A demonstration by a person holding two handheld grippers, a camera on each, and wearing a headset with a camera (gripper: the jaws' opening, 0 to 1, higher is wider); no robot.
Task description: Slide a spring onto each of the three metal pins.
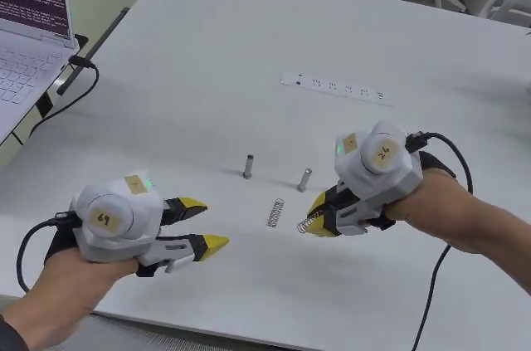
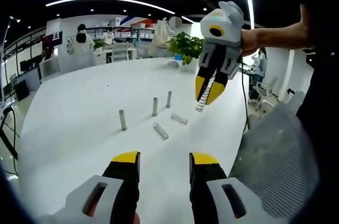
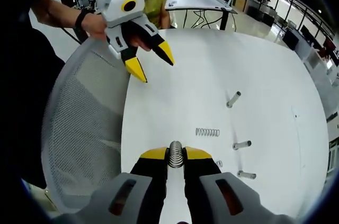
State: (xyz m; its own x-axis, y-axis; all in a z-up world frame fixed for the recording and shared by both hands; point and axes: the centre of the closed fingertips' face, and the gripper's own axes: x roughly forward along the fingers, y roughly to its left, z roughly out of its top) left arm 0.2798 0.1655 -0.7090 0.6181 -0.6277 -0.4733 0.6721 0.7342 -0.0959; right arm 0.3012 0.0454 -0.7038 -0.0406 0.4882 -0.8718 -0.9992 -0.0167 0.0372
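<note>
White tabletop (image 1: pixel 207 60), wide and mostly bare. Laptop (image 1: pixel 25 27) open at its far left corner, a cable trailing from it. Power strip (image 1: pixel 336 88) lies flat beyond the work, well apart from it. Left tool (image 1: pixel 211 222) held low over the near edge, jaws spread, nothing between them. Right tool (image 1: pixel 314 218) is tipped down towards the tabletop, its jaws closed on one spring (image 3: pixel 176 153); the coil sits crosswise between the yellow tips, one end sticking out below them. Three pins (image 2: pixel 154 106) stand upright in a loose row in the left gripper view, apart from one another, all bare. Two loose springs lie flat near the pins: near spring (image 2: pixel 160 131) and far spring (image 2: pixel 179 118), neither touching a pin.
</note>
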